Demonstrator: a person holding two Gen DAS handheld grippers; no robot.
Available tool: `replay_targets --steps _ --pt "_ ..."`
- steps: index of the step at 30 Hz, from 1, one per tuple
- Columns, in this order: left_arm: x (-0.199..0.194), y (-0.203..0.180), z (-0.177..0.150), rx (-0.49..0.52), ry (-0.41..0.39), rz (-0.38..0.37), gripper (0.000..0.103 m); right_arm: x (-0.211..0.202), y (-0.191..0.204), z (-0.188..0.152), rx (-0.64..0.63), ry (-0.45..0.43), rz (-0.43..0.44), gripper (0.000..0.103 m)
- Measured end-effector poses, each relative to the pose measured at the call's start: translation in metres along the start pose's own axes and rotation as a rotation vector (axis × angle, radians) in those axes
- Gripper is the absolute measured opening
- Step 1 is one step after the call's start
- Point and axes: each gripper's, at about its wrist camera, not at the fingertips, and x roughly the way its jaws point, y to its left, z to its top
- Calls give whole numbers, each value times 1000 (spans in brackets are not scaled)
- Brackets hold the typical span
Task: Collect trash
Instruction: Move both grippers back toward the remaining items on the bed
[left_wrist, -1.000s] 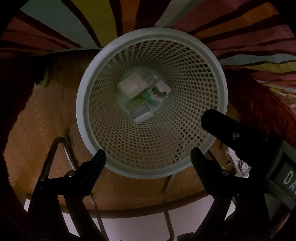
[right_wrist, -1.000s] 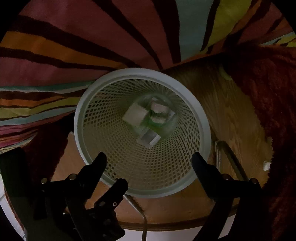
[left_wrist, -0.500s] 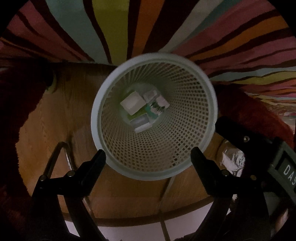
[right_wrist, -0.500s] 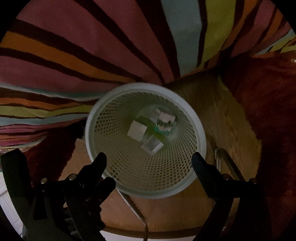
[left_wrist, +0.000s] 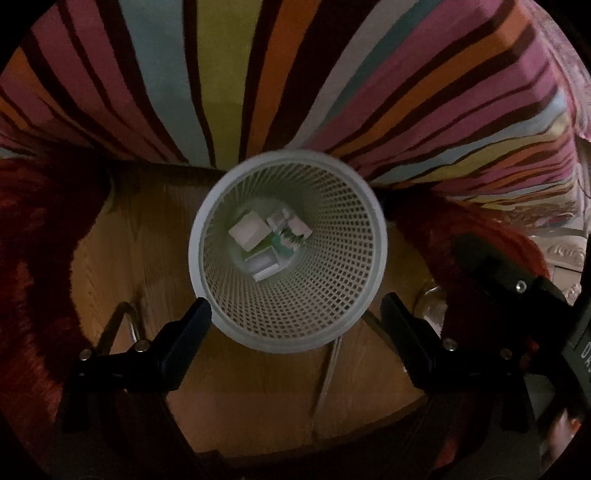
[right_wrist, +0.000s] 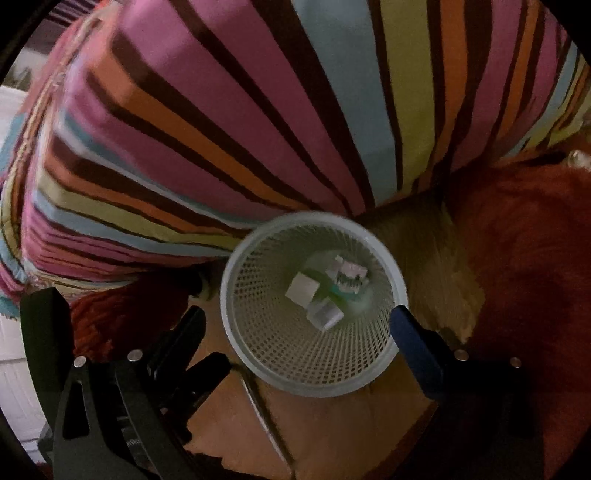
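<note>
Only a cut-off white "D" shows on the right tongs' body (left_wrist: 581, 354); nothing else reads.

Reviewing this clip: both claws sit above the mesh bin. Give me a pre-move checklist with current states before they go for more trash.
1. Left claw open and empty: ok.
2. Right claw open and empty: ok.
3. Mesh bin upright on the wooden surface: ok.
4. Trash pieces resting at the bin's bottom, none hanging on the rim: ok.
5. Next trash item located: not ok, none is clearly visible outside the bin.
6. Sharp view: not ok, the right wrist picture is blurred.
</note>
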Motion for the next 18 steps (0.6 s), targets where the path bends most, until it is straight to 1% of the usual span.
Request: replay_targets --steps 1,3,5,6,7,8,9,10,12,13,14,15,18 --pt "-6 0 -1 2 -26 7 90 -2 0 0 -4 -10 0 95" --pt "-23 0 -4 10 -92 16 90 -13 3 -2 -25 -60 -1 95" --pt "-39 0 -7 21 -157 25 90 -30 9 -3 -60 -145 -13 95" --pt "-47 0 -7 29 -189 31 90 -41 14 -3 -89 -202 -26 95" --pt "-57 -1 -7 39 -232 42 90 -44 15 -3 -97 -216 -30 95" --pt "-66 -1 -7 49 -268 52 90 -51 19 -3 -124 -256 -41 95" --pt "-75 -2 -7 61 -310 68 90 -60 26 -2 -162 -310 -57 95" --pt "-86 -3 -6 75 -355 86 90 -63 26 -3 -173 -324 -61 95" --pt "-108 -6 -4 109 -454 127 90 -76 40 -4 -254 -418 -95 95" --pt "-118 -7 -3 125 -501 151 90 -78 41 -4 -266 -430 -98 95" --pt "-129 -9 -2 140 -547 172 90 -84 47 -4 -306 -467 -103 95" --pt "-139 -10 0 149 -586 181 90 -86 50 -4 -323 -484 -101 95" --pt "-163 -10 9 147 -664 176 90 -97 58 5 -361 -532 -66 95"
